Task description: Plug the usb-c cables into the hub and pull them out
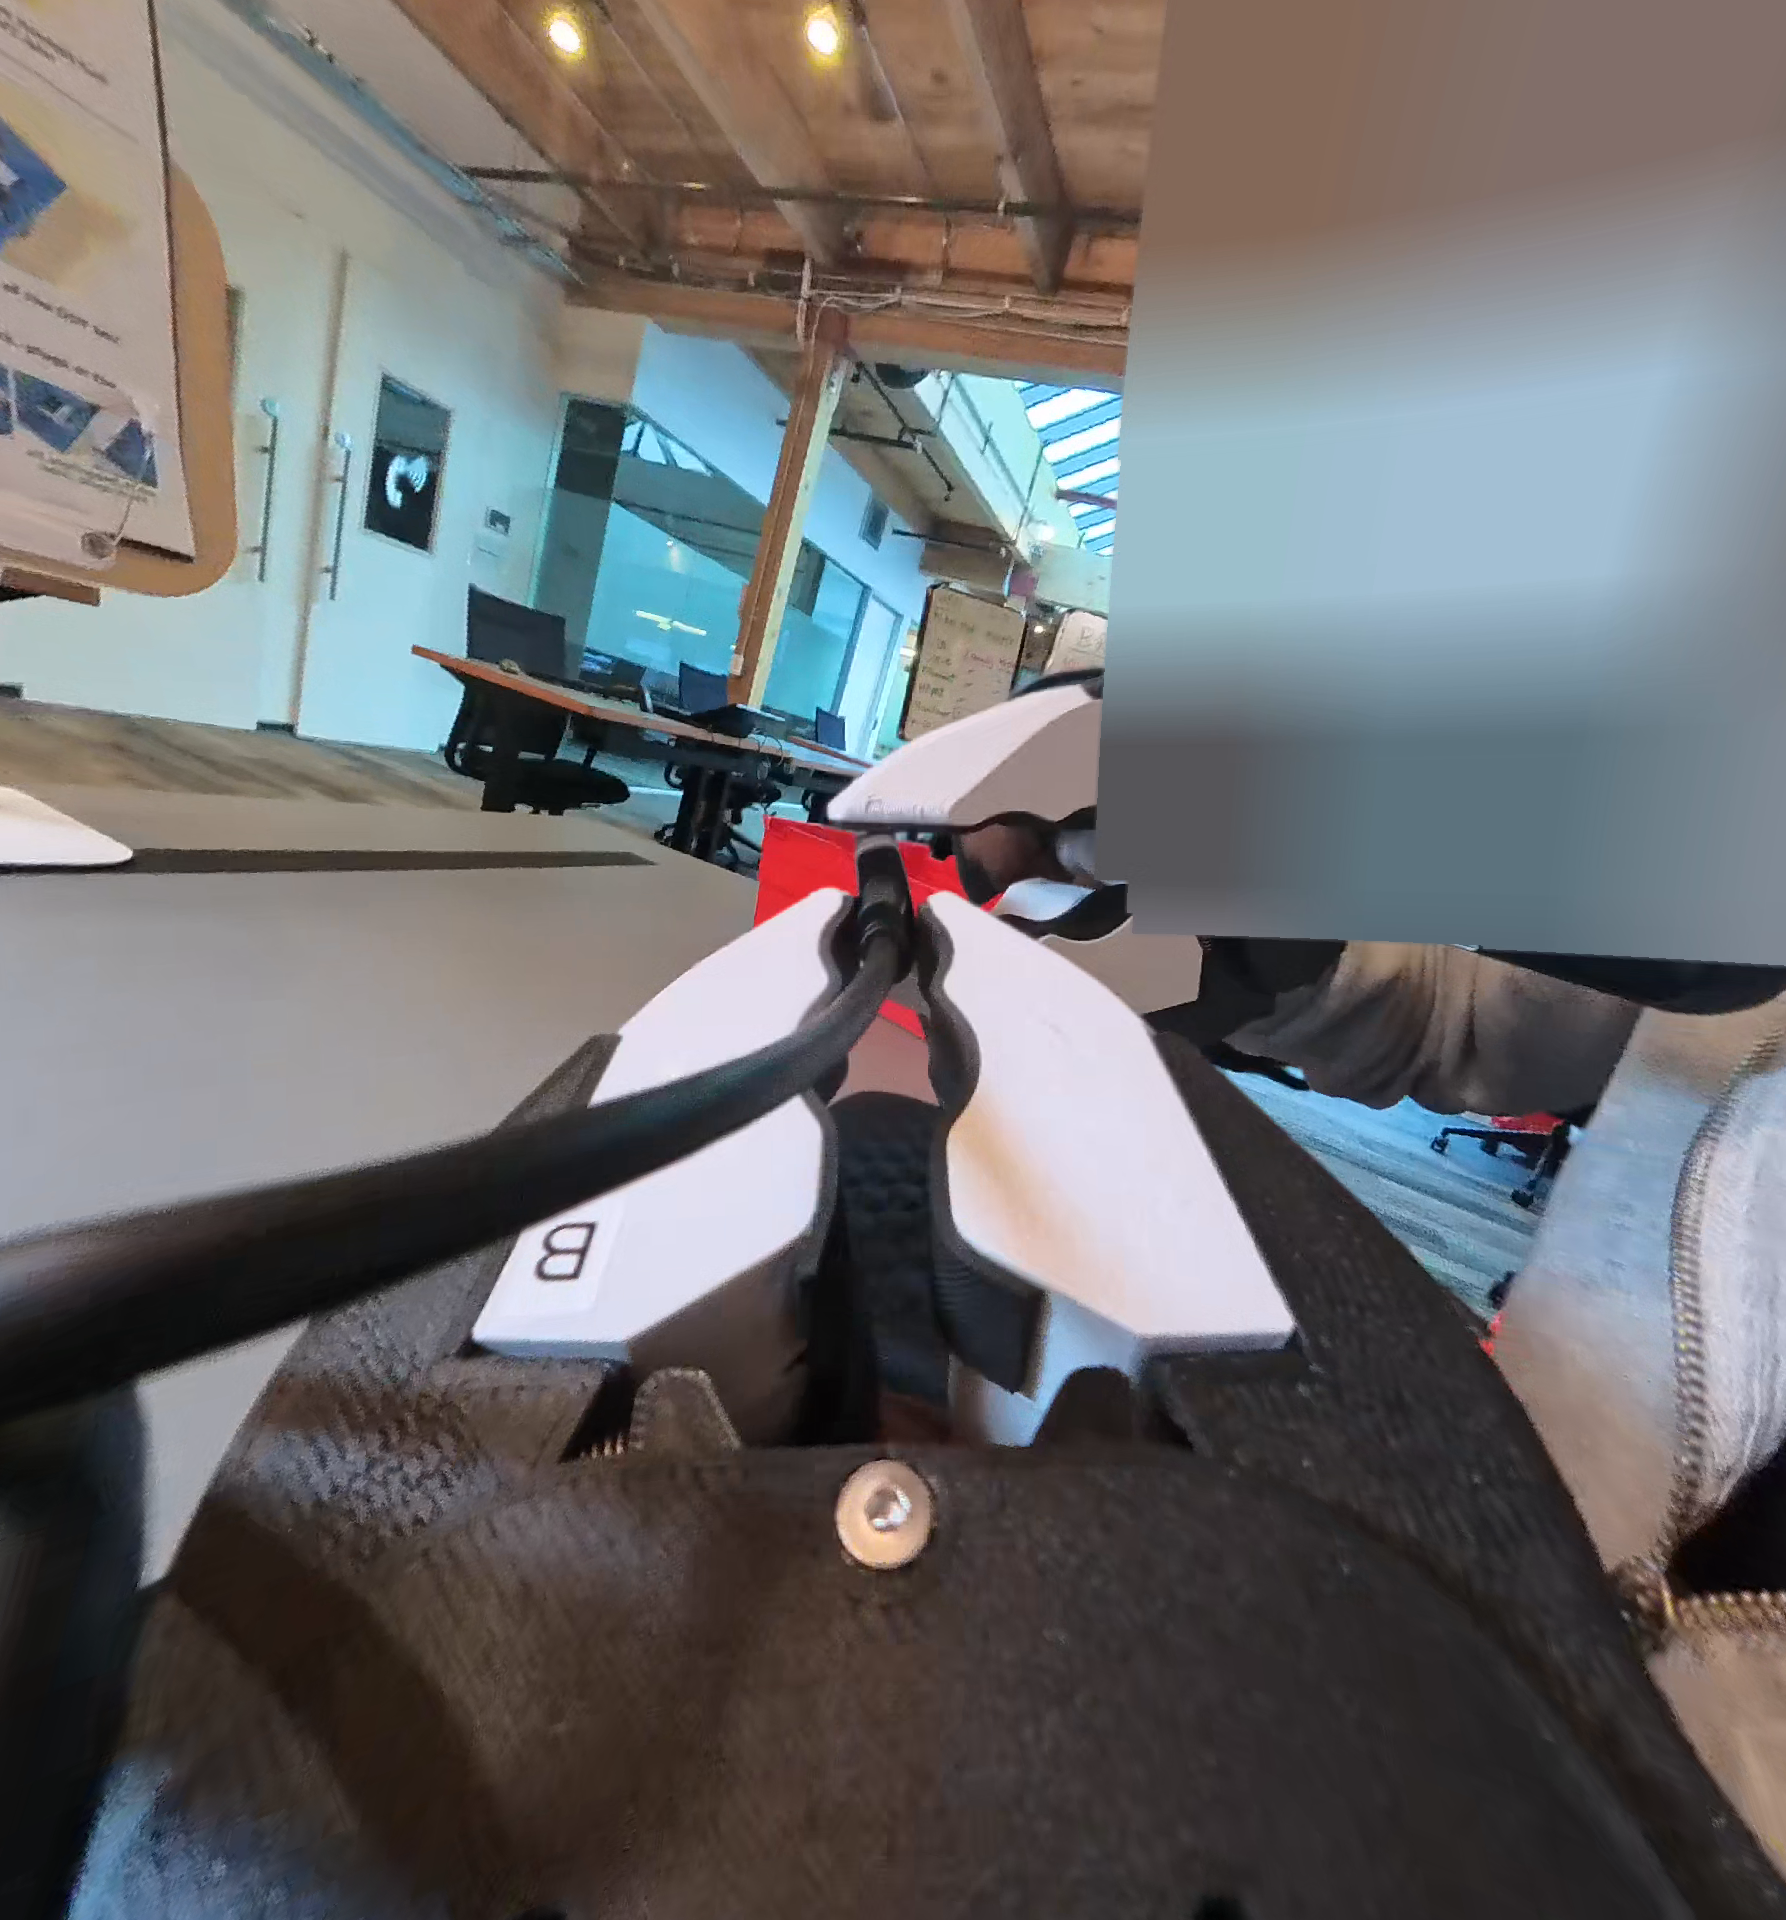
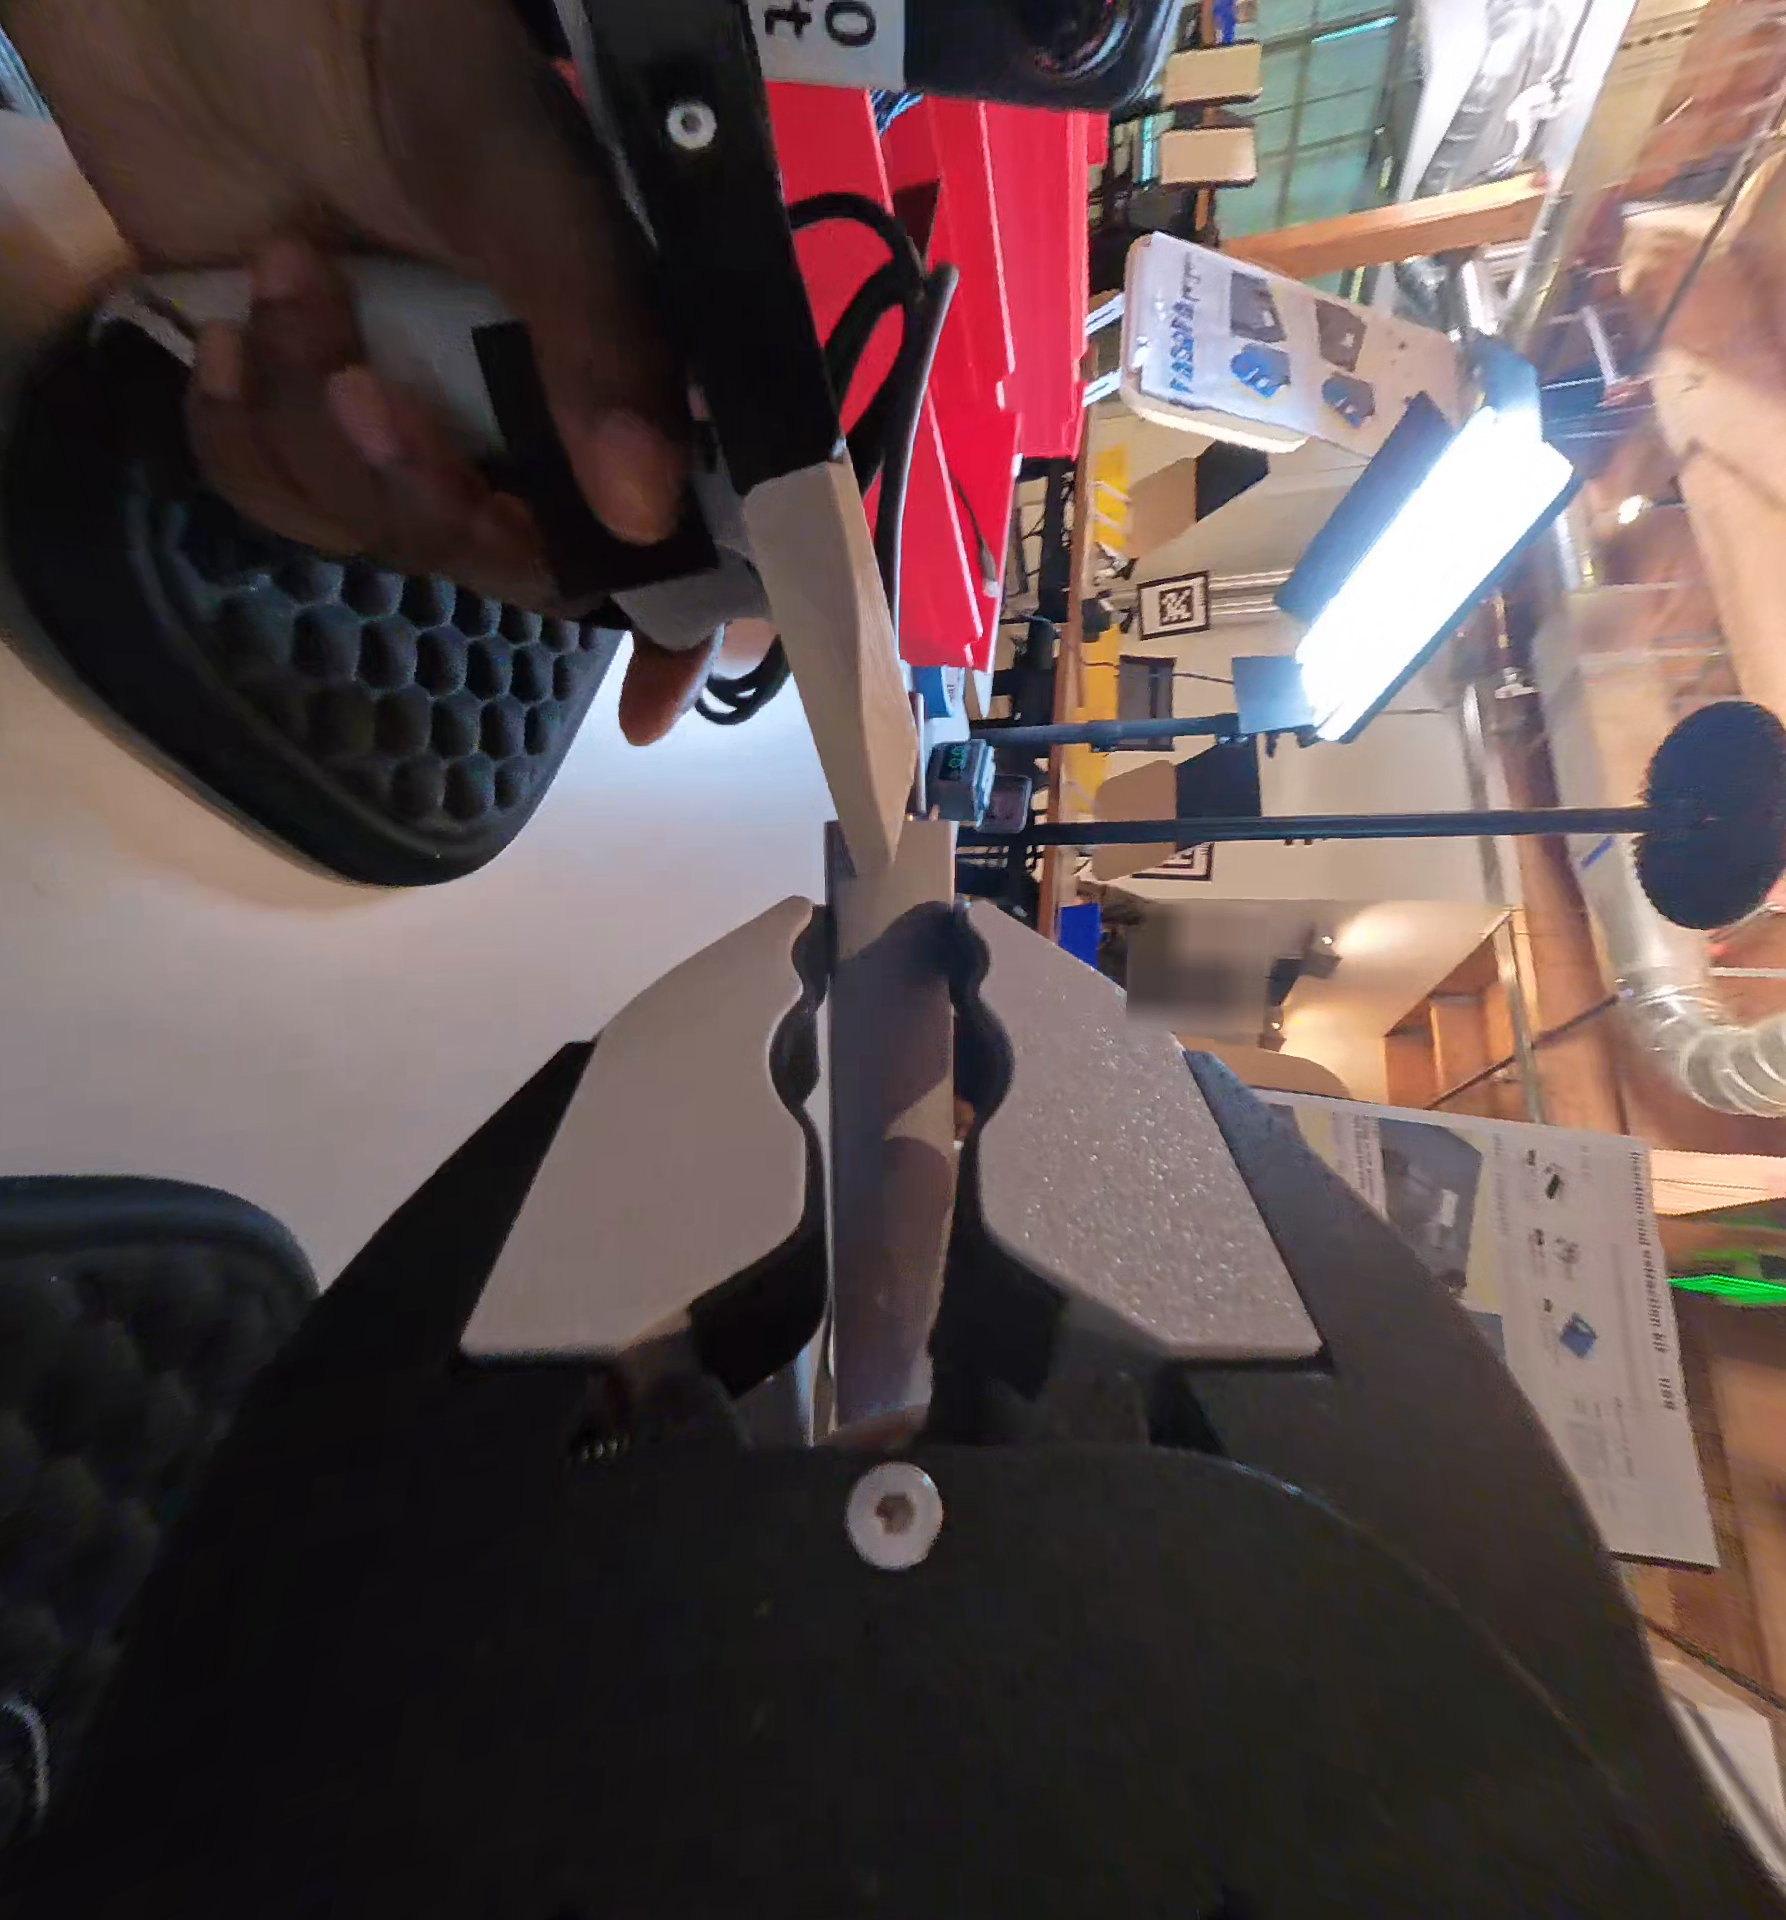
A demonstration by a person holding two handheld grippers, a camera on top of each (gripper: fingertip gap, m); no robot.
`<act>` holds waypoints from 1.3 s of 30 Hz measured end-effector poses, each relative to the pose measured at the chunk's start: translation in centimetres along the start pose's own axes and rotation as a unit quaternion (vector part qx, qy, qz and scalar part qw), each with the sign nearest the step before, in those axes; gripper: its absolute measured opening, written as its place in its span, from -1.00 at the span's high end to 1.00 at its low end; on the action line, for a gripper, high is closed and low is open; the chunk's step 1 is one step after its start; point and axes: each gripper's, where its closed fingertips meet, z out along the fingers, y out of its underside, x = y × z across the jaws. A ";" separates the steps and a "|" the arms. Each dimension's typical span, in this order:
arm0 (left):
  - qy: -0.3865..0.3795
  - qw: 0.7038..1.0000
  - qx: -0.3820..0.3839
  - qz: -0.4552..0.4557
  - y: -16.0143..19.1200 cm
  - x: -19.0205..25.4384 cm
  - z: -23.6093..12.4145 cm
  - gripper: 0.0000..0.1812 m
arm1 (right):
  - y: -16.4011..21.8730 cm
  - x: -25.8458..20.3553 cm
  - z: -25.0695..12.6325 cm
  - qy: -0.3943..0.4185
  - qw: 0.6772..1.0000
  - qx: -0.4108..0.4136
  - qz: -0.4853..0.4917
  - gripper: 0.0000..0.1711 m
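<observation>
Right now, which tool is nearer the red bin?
Left. The left tool, shut on the black cable, reaches toward the red bin; the right tool, gripping the hub, sits farther back.

Right gripper (image 2: 889, 925) clamped on grey hub (image 2: 884, 1143), left gripper (image 2: 873, 790) at its end.

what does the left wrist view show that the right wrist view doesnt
Only the left wrist view: the left gripper with its jaws shut on the black usb-c cable, the connector end pointing at the right gripper's white finger ahead, plus office desks behind.

Only the right wrist view: the right gripper clamped on the flat grey hub, a hand holding the other gripper, black bumpy pads, and a lit lamp bar.

Both: the red bin, the pale tabletop, and each other's gripper meeting tip to tip.
</observation>
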 end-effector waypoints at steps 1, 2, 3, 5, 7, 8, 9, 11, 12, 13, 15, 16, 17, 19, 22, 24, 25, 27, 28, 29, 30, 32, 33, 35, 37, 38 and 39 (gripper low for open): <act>0.007 1.000 0.007 0.003 -0.2 0.2 -0.1 0.88 | -0.3 0.2 -0.1 0.010 1.000 0.008 0.003 0.74; 0.014 1.000 0.012 0.002 -0.3 0.4 -0.2 0.89 | -0.5 0.3 -0.2 0.019 1.000 0.016 0.009 0.73; 0.021 1.000 0.012 0.003 -0.3 0.5 -0.3 0.89 | -0.5 0.4 -0.3 0.024 0.999 0.020 0.020 0.71; 0.020 1.000 0.012 -0.002 -0.3 0.4 -0.4 0.89 | 0.1 0.9 -0.5 0.038 0.998 0.015 0.045 0.57; 0.018 0.999 0.023 -0.022 -0.5 0.0 -0.7 0.90 | 1.3 1.5 -0.9 0.061 0.997 -0.003 0.041 0.44; 0.018 0.999 0.027 -0.025 -0.5 -0.1 -0.9 0.90 | 1.8 1.5 -1.2 0.065 0.997 -0.007 0.039 0.44; 0.015 0.999 0.028 -0.024 -0.5 -0.3 -1.0 0.89 | 2.1 1.4 -1.4 0.060 0.997 -0.009 0.047 0.46; 0.008 0.999 0.035 -0.016 -0.7 -0.5 -1.3 0.89 | 2.9 1.0 -1.9 0.038 0.992 -0.007 0.117 0.47; 0.008 0.999 0.041 -0.013 -0.8 -0.5 -1.4 0.89 | 3.3 0.9 -2.2 0.019 0.984 0.000 0.178 0.46; 0.016 0.999 0.047 -0.006 -0.9 -0.3 -1.5 0.89 | 3.7 0.8 -2.5 -0.011 0.968 0.014 0.251 0.43; 0.040 0.998 0.052 0.007 -1.0 0.5 -1.7 0.89 | 3.7 -0.3 -3.4 -0.126 0.905 0.062 0.401 0.40; 0.051 0.997 0.050 0.012 -0.9 0.8 -1.7 0.89 | 3.9 -0.3 -3.8 -0.173 0.861 0.081 0.471 0.33; 0.057 0.997 0.047 0.018 -0.8 1.0 -1.7 0.89 | 3.8 -0.1 -4.3 -0.211 0.817 0.108 0.526 0.35; 0.070 0.996 0.047 0.027 -0.9 1.4 -1.8 0.89 | 2.9 0.6 -5.5 -0.274 0.744 0.175 0.584 0.53; 0.077 0.995 0.046 0.038 -0.9 1.7 -1.8 0.89 | 2.5 0.4 -5.6 -0.294 0.744 0.187 0.570 0.75; 0.080 0.995 0.050 0.036 -1.0 1.7 -1.9 0.89 | 2.3 0.2 -5.5 -0.292 0.764 0.178 0.547 0.84; 0.086 0.994 0.053 0.032 -1.1 1.8 -2.0 0.89 | 2.0 0.2 -5.6 -0.295 0.765 0.179 0.544 0.85; 0.093 0.994 0.054 0.026 -1.1 1.8 -2.0 0.89 | 1.7 0.2 -5.8 -0.302 0.761 0.179 0.546 0.87; 0.086 0.995 0.051 0.023 -1.0 1.6 -1.9 0.89 | 1.7 0.2 -5.9 -0.297 0.766 0.178 0.541 0.87; 0.068 0.997 0.045 0.015 -0.9 1.1 -1.7 0.88 | 1.8 0.4 -6.0 -0.279 0.782 0.174 0.529 0.88; 0.048 0.998 0.036 0.003 -0.6 0.4 -1.4 0.86 | 2.2 0.6 -5.9 -0.254 0.809 0.162 0.505 0.88; 0.021 0.999 0.020 -0.027 -0.1 -0.7 -1.1 0.73 | 3.3 1.9 -6.0 -0.185 0.864 0.122 0.453 0.89; 0.016 0.999 0.020 -0.043 -0.1 -1.1 -1.1 0.69 | 3.9 2.8 -6.2 -0.147 0.889 0.099 0.423 0.89; 0.006 0.998 0.026 -0.064 -0.3 -1.6 -1.3 0.69 | 5.3 4.8 -6.9 -0.069 0.932 0.043 0.353 0.89; 0.017 0.997 0.026 -0.066 -0.3 -1.3 -1.4 0.69 | 6.4 5.9 -7.6 -0.006 0.972 -0.025 0.234 0.89; 0.019 0.998 0.025 -0.060 -0.3 -1.2 -1.4 0.69 | 6.8 6.1 -7.8 0.019 0.984 -0.062 0.167 0.89; 0.021 0.998 0.024 -0.051 -0.2 -1.0 -1.4 0.69 | 7.0 5.8 -7.9 0.037 0.989 -0.098 0.102 0.89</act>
